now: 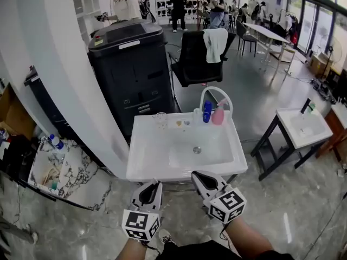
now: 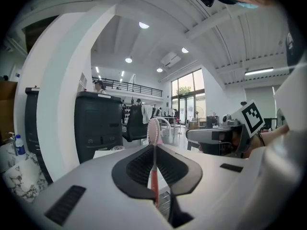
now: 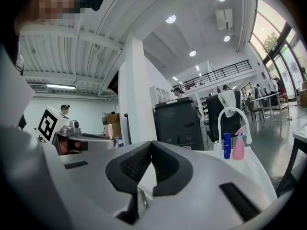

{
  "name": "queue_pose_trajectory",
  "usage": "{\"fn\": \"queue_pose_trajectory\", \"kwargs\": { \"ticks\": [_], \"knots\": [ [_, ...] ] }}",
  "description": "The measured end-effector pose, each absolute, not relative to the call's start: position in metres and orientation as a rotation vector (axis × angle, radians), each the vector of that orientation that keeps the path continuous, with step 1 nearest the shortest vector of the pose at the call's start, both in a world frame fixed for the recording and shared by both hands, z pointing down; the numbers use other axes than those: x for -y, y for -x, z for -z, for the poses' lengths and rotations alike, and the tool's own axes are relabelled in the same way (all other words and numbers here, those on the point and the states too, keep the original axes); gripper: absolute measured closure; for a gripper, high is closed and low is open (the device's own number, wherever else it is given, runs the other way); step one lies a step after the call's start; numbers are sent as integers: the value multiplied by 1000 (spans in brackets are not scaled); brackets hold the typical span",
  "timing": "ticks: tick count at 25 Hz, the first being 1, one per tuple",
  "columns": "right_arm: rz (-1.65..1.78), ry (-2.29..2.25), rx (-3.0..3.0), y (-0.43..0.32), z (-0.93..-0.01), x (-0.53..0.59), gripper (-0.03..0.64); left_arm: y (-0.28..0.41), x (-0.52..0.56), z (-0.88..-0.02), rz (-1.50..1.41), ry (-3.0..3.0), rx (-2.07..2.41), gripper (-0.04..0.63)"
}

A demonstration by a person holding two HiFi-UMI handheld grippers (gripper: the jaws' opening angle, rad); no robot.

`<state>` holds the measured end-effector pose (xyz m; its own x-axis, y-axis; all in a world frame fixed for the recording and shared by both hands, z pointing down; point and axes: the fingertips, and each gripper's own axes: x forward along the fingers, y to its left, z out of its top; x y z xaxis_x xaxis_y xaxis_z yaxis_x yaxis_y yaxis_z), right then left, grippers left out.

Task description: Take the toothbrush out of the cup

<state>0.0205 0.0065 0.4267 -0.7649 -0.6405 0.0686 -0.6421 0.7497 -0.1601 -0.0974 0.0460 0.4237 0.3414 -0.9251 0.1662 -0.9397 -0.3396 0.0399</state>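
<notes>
Left gripper (image 1: 153, 186) is clenched on the toothbrush (image 2: 154, 128), long axis along the jaws, bristle head past the tips. It is clear of the cup (image 1: 161, 119), which stands far-left on the sink (image 1: 142, 164). Right gripper (image 1: 199, 176) is closed, empty.

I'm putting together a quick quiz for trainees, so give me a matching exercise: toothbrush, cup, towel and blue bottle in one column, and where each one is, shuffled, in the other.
Things:
1 toothbrush
2 cup
3 towel
4 blue bottle

Places:
A draped over the back of the black chair
B clamped in the left gripper
C right beside the pink bottle
D on the back left edge of the sink

Pairs: 1-B, 2-D, 3-A, 4-C
</notes>
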Motion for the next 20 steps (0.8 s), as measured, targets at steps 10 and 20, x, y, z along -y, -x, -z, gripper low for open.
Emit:
{"fn": "queue_pose_trajectory", "kwargs": {
  "ticks": [10, 20],
  "knots": [
    [-271, -1008, 2957, -31, -423, -17, 600, 85, -61, -419, -182, -2439, 1782, 563],
    [-273, -1003, 2965, -32, -423, -17, 600, 83, -60, -419, -185, -2442, 1784, 563]
  ]
}}
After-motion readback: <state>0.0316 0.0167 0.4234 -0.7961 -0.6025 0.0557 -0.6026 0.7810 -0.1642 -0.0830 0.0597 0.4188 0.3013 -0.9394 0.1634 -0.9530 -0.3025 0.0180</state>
